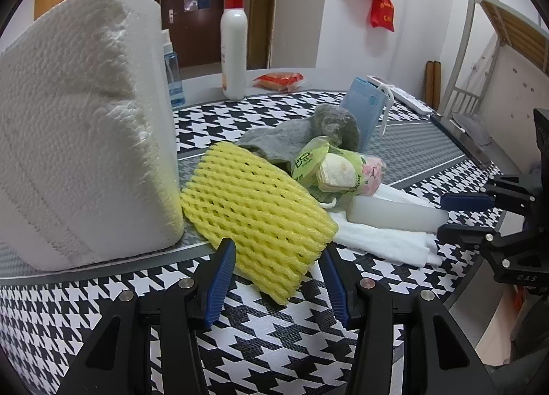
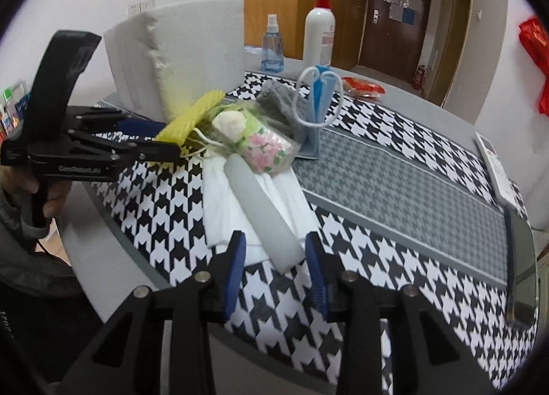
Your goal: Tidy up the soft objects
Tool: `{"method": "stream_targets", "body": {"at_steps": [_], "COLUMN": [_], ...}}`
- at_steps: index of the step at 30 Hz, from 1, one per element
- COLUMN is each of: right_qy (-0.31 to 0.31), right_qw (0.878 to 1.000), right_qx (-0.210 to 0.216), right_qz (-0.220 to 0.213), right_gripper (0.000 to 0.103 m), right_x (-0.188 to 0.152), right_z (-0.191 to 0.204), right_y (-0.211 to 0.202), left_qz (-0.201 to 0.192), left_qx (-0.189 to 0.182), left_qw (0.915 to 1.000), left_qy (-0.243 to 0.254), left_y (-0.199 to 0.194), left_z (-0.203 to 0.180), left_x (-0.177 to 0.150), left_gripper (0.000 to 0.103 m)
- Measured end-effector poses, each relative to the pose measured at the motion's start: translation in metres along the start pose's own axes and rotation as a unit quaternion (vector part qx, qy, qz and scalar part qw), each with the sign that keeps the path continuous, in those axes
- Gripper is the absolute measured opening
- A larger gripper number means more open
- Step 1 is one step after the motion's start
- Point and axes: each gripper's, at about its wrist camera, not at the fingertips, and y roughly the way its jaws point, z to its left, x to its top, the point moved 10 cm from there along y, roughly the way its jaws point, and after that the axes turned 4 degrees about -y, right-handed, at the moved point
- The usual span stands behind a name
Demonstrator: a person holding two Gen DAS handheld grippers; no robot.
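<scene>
A yellow foam net (image 1: 260,213) leans against a big white foam block (image 1: 79,120). My left gripper (image 1: 279,249) is shut on the net's near end, one pad on each side; the right wrist view shows the net (image 2: 192,114) bunched in that gripper (image 2: 164,138). A pale foam strip (image 2: 260,203) lies on folded white cloth (image 2: 219,210), and my right gripper (image 2: 274,247) is shut on the strip's near end (image 1: 394,213). Behind them are a flowered tissue pack (image 2: 264,148), a grey cloth (image 1: 308,134) and a blue mask pack (image 1: 363,103).
A pump bottle (image 1: 233,38), a spray bottle (image 2: 272,48) and a red snack packet (image 1: 279,81) stand at the back of the houndstooth table mat (image 2: 394,189). A remote (image 2: 497,168) lies at the right. A hand holds the left gripper's handle (image 2: 41,196) past the table edge.
</scene>
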Motion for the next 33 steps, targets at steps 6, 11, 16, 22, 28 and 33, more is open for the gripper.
{"method": "stream_targets", "body": {"at_steps": [6, 11, 16, 22, 28, 33], "right_qy": [-0.026, -0.049, -0.047, -0.066, -0.051, -0.020], "right_qw": [1.000, 0.999, 0.999, 0.998, 0.998, 0.999], "right_qx": [0.010, 0.014, 0.012, 0.011, 0.032, 0.051], "right_qz": [0.002, 0.014, 0.020, 0.021, 0.015, -0.007], "right_gripper": [0.041, 0.035, 0.029, 0.029, 0.019, 0.018], "right_x": [0.015, 0.022, 0.023, 0.023, 0.021, 0.026], "right_z": [0.002, 0.006, 0.000, 0.004, 0.006, 0.002], "right_y": [0.015, 0.028, 0.040, 0.044, 0.040, 0.028], "left_qz": [0.000, 0.003, 0.002, 0.003, 0.002, -0.005], "left_qx": [0.005, 0.006, 0.007, 0.007, 0.009, 0.012], "left_qw": [1.0000, 1.0000, 1.0000, 1.0000, 1.0000, 0.9999], "left_qy": [-0.003, -0.004, -0.003, -0.005, -0.001, 0.004], "left_y": [0.000, 0.002, 0.003, 0.004, 0.002, 0.000], "left_z": [0.002, 0.002, 0.002, 0.003, 0.002, 0.000], "left_x": [0.000, -0.001, 0.000, -0.001, -0.002, 0.001], "left_gripper": [0.053, 0.053, 0.053, 0.063, 0.072, 0.080]}}
